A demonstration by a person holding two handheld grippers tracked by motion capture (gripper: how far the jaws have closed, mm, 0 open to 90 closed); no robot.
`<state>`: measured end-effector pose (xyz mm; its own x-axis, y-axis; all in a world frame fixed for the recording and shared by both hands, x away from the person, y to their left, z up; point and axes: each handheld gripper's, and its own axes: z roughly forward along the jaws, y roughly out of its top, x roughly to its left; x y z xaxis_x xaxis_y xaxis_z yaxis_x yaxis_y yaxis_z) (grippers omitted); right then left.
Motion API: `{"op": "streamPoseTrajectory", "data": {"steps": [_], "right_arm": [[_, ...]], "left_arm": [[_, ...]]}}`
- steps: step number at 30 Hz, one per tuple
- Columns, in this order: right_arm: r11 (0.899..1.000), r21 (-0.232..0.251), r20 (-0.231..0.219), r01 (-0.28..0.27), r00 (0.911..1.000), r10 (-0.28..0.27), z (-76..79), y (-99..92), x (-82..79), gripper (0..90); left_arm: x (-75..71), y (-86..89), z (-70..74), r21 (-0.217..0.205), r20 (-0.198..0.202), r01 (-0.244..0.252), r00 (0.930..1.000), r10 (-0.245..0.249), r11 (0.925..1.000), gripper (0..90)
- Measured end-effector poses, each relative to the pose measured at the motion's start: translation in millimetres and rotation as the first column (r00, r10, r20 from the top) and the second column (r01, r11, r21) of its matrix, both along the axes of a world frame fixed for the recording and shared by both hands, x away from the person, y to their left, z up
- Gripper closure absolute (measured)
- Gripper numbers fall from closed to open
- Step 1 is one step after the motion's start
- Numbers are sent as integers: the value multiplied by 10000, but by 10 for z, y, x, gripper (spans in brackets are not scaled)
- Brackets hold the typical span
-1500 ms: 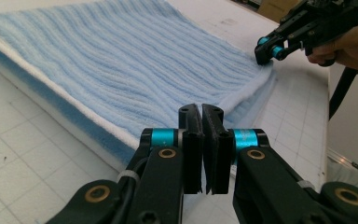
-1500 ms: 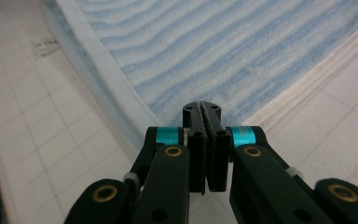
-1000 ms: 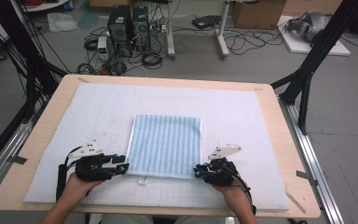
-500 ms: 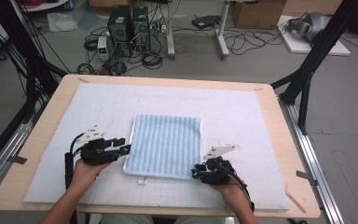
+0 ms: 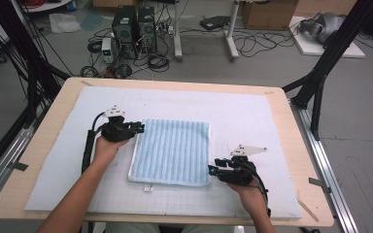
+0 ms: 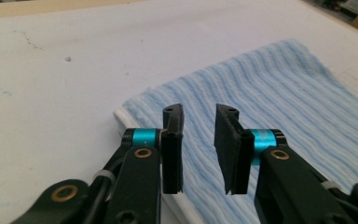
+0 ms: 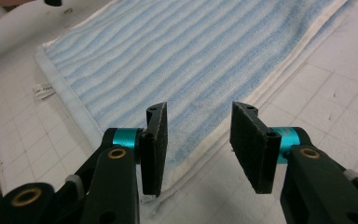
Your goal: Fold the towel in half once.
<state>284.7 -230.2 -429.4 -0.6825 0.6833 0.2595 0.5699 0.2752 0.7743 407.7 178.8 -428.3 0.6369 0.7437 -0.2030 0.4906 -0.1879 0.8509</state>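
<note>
**Folded towel: both grippers at opposite corners, neither gripping**

Left side. The left gripper (image 5: 137,128) sits at the ten o'clock corner of the folded, light-blue ribbed terry towel (image 5: 172,151), jaws pointing toward three o'clock. In the left gripper view its jaws have just been closing and now stand a narrow gap apart above the towel's far-left corner; the pads (image 6: 172,149) press on nothing, and no cloth is pinched between them.

Centre. The towel lies flat near the middle of the pale grey gridded mat (image 5: 252,116) on the light wooden table (image 5: 298,160), white hem toward the person, a small tag (image 5: 148,188) at its six o'clock edge.

Right side. The right gripper (image 5: 212,170) rests at the towel's five o'clock corner, pointing toward nine o'clock. Its jaws have just been opening; in the right gripper view they stand moderately apart over the white hem, holding nothing.

Assessment. The step appears to be taking corners for another fold or a lift. To do it well, each lower jaw should slide under all layers at the corner before closing, so no layer is left behind, and both grips should be secure before either hand rises.
</note>
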Motion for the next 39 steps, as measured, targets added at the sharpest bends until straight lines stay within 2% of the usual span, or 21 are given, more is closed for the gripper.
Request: {"op": "streamPoseTrajectory", "data": {"steps": [2,4,5,6,7,9,12,14,15,18,20,22,24,26,28,30,33,34,35,36,39], "right_arm": [[10000,-8,11,-7,10000,7,2,3,-3,561],[10000,23,80,-50,10000,49,2,3,-1,561],[10000,30,45,-54,10000,53,2,4,-1,561],[10000,19,49,-38,10000,38,1,4,0,560],[10000,23,80,-33,10000,32,-1,4,9,560],[10000,-12,89,21,10000,-21,-5,9,28,559],[9997,-104,188,218,9996,-216,12,26,88,559],[9983,-249,305,519,9982,-511,37,49,175,560],[9972,-278,417,698,9968,-686,53,64,236,564],[9915,-454,832,1216,9896,-1176,96,130,447,624],[9881,-673,952,1381,9868,-1314,117,200,598,689],[9858,-841,1106,1455,9845,-1359,124,272,733,732],[9794,-1188,1107,1634,9824,-1505,110,328,868,766],[9748,-1412,855,1728,9831,-1619,71,368,995,771],[9689,-1649,728,1847,9819,-1748,34,415,1090,769],[9593,-2005,661,1989,9797,-1893,-3,452,1166,768],[9329,-2675,368,2410,9701,-2401,-93,431,1243,768],[9338,-2559,370,2503,9677,-2492,-96,406,1250,746],[9289,-2596,442,2642,9641,-2619,-87,388,1248,740],[9296,-2497,453,2711,9622,-2684,-73,370,1237,729],[9426,-1926,592,2727,9621,-2662,-16,296,1168,698]], "left_arm": [[68,-32,-54,-19,28,-340,9994,341,9994,750],[118,-41,-126,5,-275,-608,9978,608,9981,795],[136,-45,-154,162,-499,-653,9966,661,9977,801],[161,-57,-195,567,-787,-734,9939,778,9957,796],[170,-60,-222,700,-895,-756,9926,818,9947,781],[178,-64,-233,591,-972,-898,9907,953,9942,778],[169,-90,-218,821,-870,-1056,9898,1127,9910,776],[145,-80,-182,1017,-823,-1001,9907,1086,9898,721],[129,-63,-158,1072,-814,-955,9912,1045,9896,666],[66,21,-81,759,-795,-913,9921,973,9929,563],[4,95,-40,171,-471,-909,9947,916,9957,520],[-43,164,-9,-176,-305,-885,9957,880,9959,496],[-86,236,15,-631,-233,-620,9979,606,9961,467],[-133,275,40,-926,-112,-428,9991,419,9948,423],[-193,298,58,-1503,93,-230,9997,246,9884,402],[-252,312,66,-1686,378,-49,9992,114,9857,394],[-298,325,55,-1873,446,25,9990,59,9823,333],[-305,327,59,-1822,430,-85,9989,166,9832,287],[-308,337,62,-1824,438,-110,9989,193,9832,245],[-311,349,63,-1943,458,-61,9988,153,9809,237],[-324,364,66,-2074,562,11,9984,107,9783,209]]}}
